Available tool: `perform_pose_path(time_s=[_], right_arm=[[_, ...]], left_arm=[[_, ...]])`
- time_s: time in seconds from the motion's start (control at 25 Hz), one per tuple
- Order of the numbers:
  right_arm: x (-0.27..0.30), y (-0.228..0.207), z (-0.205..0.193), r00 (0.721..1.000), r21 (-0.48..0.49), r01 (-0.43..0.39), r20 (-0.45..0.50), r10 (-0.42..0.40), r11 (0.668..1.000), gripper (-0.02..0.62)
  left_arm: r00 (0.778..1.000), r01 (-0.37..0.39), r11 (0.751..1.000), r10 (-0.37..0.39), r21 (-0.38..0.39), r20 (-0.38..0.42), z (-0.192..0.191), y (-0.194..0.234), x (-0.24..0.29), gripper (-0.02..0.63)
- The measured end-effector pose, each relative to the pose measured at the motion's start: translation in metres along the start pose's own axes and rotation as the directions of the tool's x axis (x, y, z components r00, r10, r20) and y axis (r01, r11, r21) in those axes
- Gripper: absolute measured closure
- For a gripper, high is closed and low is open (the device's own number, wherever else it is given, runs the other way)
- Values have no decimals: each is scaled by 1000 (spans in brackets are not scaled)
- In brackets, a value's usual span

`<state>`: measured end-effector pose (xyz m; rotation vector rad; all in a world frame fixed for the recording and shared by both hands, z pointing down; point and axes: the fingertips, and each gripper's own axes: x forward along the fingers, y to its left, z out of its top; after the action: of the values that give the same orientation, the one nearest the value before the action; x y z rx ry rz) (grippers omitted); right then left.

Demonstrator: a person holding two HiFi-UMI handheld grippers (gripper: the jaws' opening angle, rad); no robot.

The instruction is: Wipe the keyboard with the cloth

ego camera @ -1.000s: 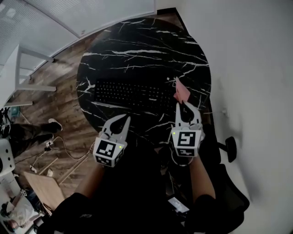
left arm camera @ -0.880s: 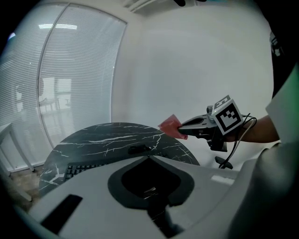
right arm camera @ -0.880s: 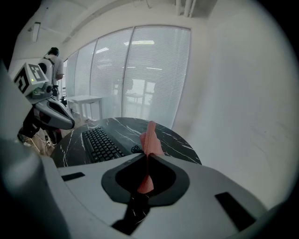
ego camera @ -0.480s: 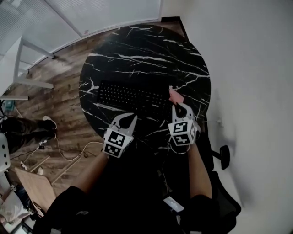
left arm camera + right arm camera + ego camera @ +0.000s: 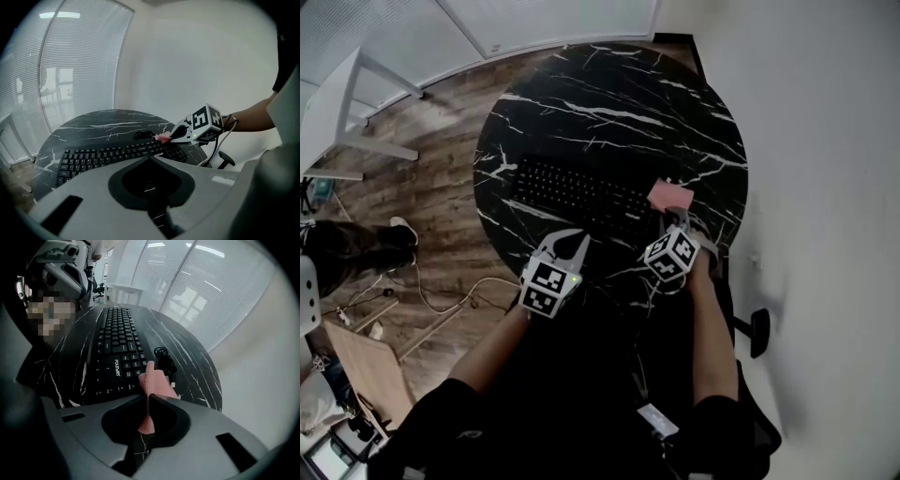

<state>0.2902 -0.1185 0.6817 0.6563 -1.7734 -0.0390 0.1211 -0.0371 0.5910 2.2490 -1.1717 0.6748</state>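
right gripper (image 5: 147, 398) jaws pinch a pink cloth (image 5: 153, 380), keyboard (image 5: 115, 336) just ahead; left gripper (image 5: 150, 158) jaws closed, empty. the thin pinch may slip once wiping drags.

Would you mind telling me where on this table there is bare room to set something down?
The far half of the table, beyond the keyboard, is bare. It is crowded at the keyboard's right end: cloth, coiled cable and right gripper.

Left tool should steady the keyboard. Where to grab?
Probably the left end of the keyboard, from the near side, jaws over its front edge: it's a low flat slab, and that end lies clear of the right tool pinching the cloth. The left tool is shut; open first.
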Motion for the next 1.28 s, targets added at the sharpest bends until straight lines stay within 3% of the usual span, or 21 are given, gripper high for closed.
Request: perform_pose_path(time_s=[0.48,1.28], right_arm=[[2,19,-3,995,41,-97,6,97,994,586],[-24,97,-15,978,69,-204,63,199,977,586]], left_arm=[[1000,-10,998,10,-57,-3,-9,-1,-1,609],[997,47,999,-47,-3,-58,-17,-21,13,609]])
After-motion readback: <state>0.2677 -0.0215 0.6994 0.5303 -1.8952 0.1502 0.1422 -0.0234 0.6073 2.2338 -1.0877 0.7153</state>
